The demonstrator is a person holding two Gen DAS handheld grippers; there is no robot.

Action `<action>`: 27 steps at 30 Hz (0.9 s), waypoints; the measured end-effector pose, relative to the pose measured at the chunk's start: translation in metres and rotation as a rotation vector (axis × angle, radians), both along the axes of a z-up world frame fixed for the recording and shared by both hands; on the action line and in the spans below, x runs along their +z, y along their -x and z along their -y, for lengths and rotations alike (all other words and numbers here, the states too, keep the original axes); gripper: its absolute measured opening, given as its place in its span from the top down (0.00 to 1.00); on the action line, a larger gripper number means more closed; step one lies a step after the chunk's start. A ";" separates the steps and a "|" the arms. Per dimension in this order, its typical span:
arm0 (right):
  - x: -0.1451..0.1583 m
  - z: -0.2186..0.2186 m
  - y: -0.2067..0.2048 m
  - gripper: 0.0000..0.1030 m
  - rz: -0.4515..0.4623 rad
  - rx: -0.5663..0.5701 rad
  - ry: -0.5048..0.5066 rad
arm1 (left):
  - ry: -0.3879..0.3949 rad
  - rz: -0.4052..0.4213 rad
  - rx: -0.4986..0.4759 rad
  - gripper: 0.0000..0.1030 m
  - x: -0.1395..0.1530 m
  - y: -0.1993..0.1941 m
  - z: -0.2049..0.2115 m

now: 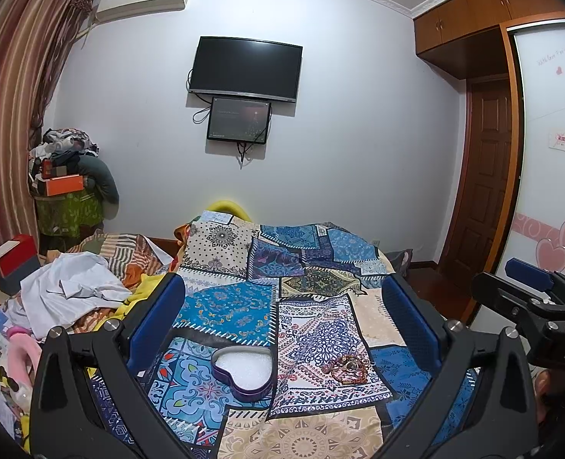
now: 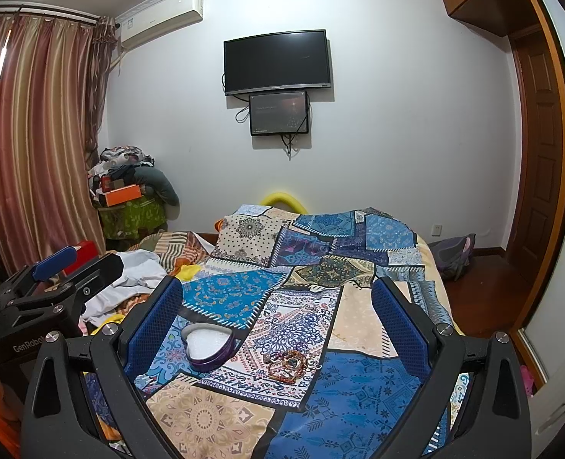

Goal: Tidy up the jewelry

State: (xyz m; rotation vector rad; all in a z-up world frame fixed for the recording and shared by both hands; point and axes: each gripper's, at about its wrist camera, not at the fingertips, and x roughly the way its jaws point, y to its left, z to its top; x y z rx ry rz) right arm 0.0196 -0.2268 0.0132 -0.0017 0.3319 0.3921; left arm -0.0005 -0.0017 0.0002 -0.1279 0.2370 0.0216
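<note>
Both grippers wide open, empty, left gripper [image 1: 282,313], right gripper [image 2: 278,313]

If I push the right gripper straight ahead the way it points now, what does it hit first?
Probably the patchwork bedspread. The open right gripper points across the bed, above the jewelry pile and heart-shaped tin lying lower in view; depth is unclear.

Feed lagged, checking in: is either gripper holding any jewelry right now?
No. Left gripper and right gripper are both open and empty; the jewelry pile lies beside the heart-shaped box.
</note>
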 end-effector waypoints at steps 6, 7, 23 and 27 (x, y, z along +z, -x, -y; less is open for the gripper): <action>0.000 0.002 -0.001 0.05 -0.003 -0.002 0.001 | 0.003 -0.004 -0.001 0.00 0.000 -0.001 0.000; 0.000 0.002 -0.001 0.05 -0.006 -0.003 0.000 | 0.002 -0.005 -0.001 0.00 0.000 -0.001 0.000; -0.023 0.013 -0.027 0.05 -0.070 -0.055 0.017 | -0.009 -0.091 -0.019 0.00 -0.020 -0.041 0.005; -0.036 0.019 -0.041 0.05 -0.108 -0.079 0.041 | -0.017 -0.152 -0.043 0.00 -0.034 -0.063 0.010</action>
